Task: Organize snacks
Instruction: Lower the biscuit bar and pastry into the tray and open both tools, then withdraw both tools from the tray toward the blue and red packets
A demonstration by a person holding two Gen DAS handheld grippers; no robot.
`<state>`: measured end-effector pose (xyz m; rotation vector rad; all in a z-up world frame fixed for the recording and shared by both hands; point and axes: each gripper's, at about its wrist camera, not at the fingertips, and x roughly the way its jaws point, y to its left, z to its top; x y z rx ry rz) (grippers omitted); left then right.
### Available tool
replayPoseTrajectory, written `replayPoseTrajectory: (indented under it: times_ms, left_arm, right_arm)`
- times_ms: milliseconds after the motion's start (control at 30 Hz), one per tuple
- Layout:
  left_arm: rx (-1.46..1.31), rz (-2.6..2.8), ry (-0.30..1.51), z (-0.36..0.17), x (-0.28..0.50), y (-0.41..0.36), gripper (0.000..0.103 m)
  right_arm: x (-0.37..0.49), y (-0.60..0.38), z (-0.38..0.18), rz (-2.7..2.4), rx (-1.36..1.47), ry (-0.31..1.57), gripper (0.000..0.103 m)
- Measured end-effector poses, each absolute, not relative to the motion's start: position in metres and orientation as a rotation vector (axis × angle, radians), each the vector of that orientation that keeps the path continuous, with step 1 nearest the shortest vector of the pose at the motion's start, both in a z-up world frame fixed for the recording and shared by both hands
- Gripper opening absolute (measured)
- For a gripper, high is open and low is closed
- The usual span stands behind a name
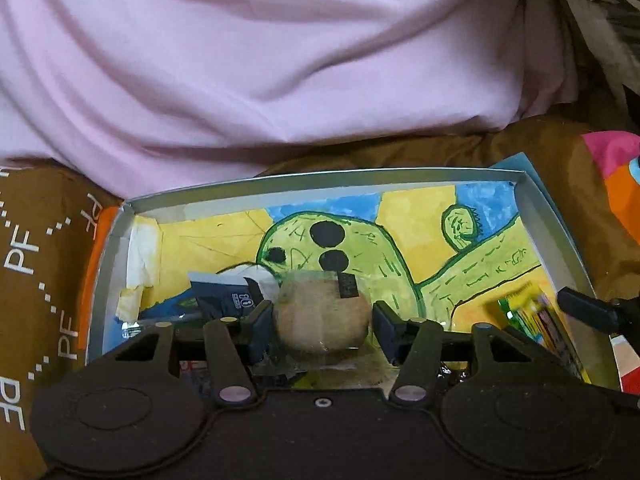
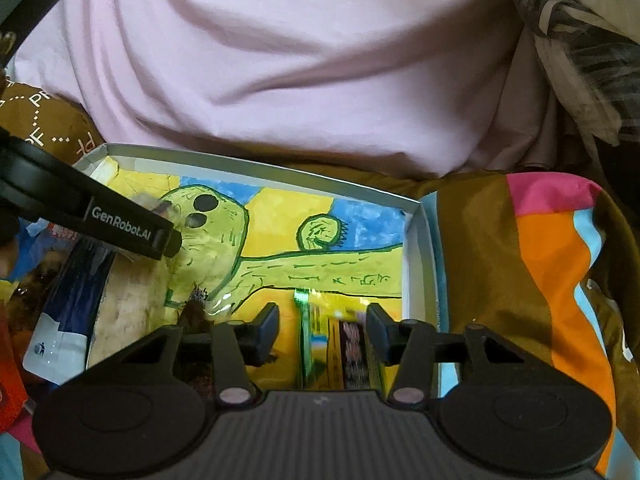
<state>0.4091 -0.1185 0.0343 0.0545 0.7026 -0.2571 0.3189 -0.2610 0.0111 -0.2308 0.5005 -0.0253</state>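
Between the spread fingers of the left claw sits a round tan bun in clear wrap; both pads stand just off its sides, with narrow gaps showing, so the claw is open around it and not pinching. The bun lies in a shallow box whose floor carries a green cactus drawing. Just left of the bun rests a dark blue packet.

On the right wrist view, the right claw is likewise open, its fingers straddling a yellow-and-green snack packet that lies flat at the box's near right corner, closer to the right finger; whether that finger touches it I cannot tell. The box rests on a brown printed blanket, with pink cloth beyond.
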Motion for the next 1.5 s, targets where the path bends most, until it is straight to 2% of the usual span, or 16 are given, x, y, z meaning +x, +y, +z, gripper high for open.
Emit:
replayPoseTrajectory:
  times_ms: [233, 300, 433, 567, 667, 767, 1167, 1500]
  left_arm:
    - [0.026, -0.24, 0.683, 0.045, 0.396, -0.11, 0.078]
    - [0.017, -0.234, 0.666, 0.05, 0.389, -0.107, 0.088]
    - [0.007, -0.224, 0.622, 0.063, 0.369, -0.099, 0.095]
    - [0.004, -0.204, 0.57, 0.074, 0.345, -0.088, 0.095]
    - [0.003, -0.182, 0.538, 0.082, 0.327, -0.079, 0.096]
    - [0.002, -0.157, 0.492, 0.091, 0.306, -0.07, 0.102]
    - [-0.027, -0.086, 0.371, 0.106, 0.213, -0.017, 0.102]
    - [0.005, -0.029, 0.359, 0.088, 0.14, 0.023, 0.102]
  right_arm:
    - [0.303, -0.264, 0.022, -0.029, -0.21, 0.448, 0.084]
    - [0.295, -0.265, 0.027, -0.028, -0.194, 0.423, 0.088]
    - [0.273, -0.266, 0.038, -0.027, -0.166, 0.371, 0.097]
    - [0.252, -0.264, 0.05, -0.027, -0.135, 0.324, 0.102]
    - [0.235, -0.262, 0.058, -0.025, -0.121, 0.292, 0.103]
    - [0.219, -0.259, 0.066, -0.019, -0.101, 0.267, 0.103]
    - [0.14, -0.236, 0.079, 0.027, -0.048, 0.21, 0.103]
    - [0.077, -0.212, 0.063, 0.085, -0.068, 0.242, 0.103]
